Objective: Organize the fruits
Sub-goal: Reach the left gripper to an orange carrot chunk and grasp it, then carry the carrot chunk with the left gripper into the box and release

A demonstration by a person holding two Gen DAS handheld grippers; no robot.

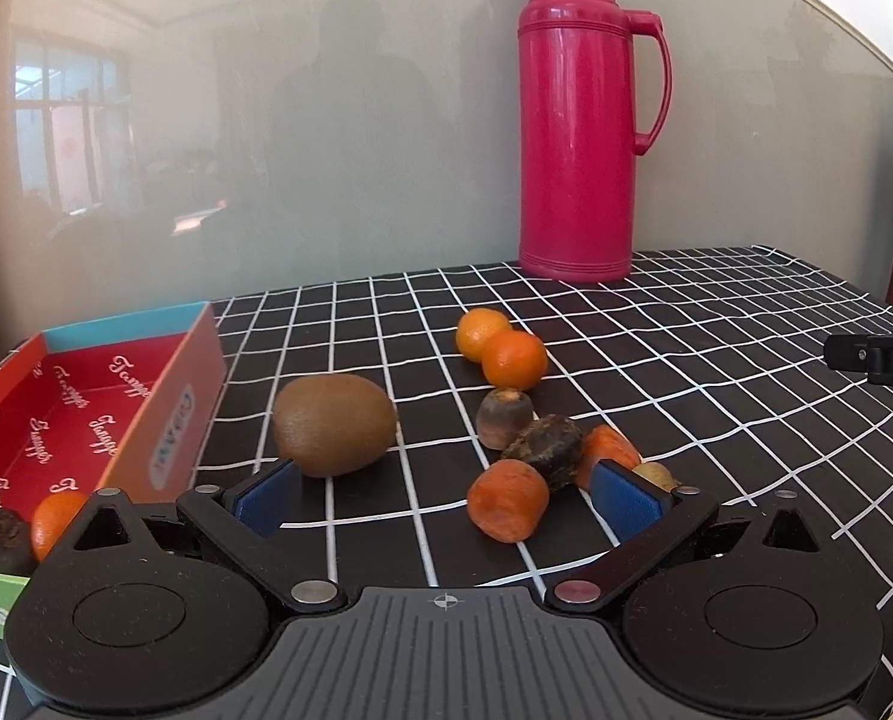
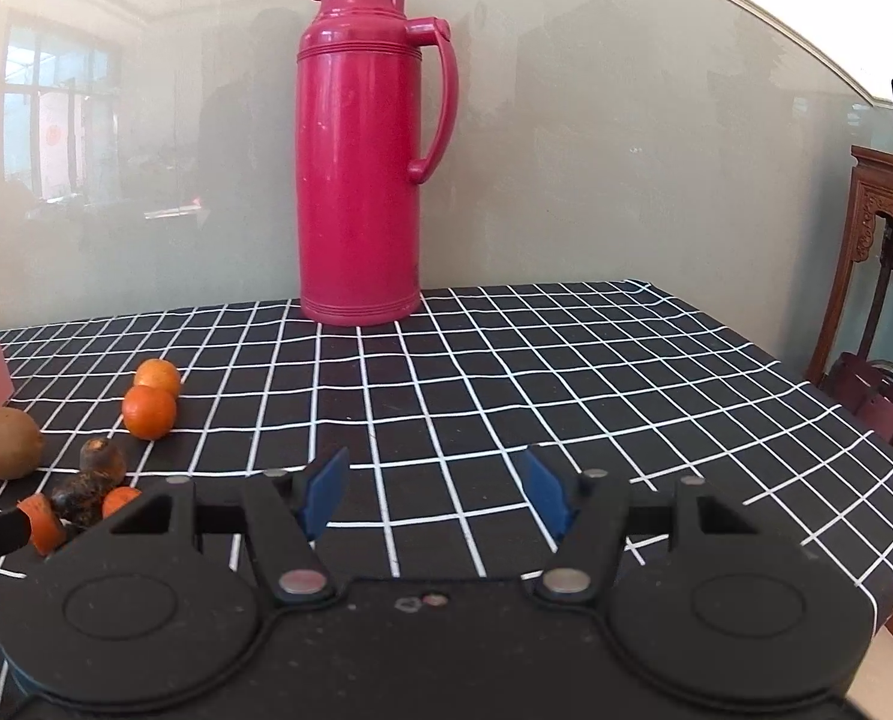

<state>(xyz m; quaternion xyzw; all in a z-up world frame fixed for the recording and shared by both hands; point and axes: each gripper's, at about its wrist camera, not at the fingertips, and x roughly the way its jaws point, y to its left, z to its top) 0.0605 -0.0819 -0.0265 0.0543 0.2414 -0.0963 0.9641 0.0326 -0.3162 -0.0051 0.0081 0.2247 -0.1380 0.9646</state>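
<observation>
While both grippers' fingers gape empty, the kiwi (image 1: 334,425) lies just beyond the left fingers (image 1: 264,495).

Hovering over black white-gridded tablecloth (image 2: 566,372): right gripper (image 2: 434,489), blue pads parted, gripping nothing. Standing behind: tall crimson plastic thermos jug (image 2: 356,180). Lying far left: brown fuzzy kiwi (image 2: 7,441), two round orange tangerines (image 2: 150,411).

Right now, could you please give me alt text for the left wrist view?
The open left gripper hovers over a checked tablecloth near a kiwi, two tangerines and carrot pieces; a red box sits left.
</observation>
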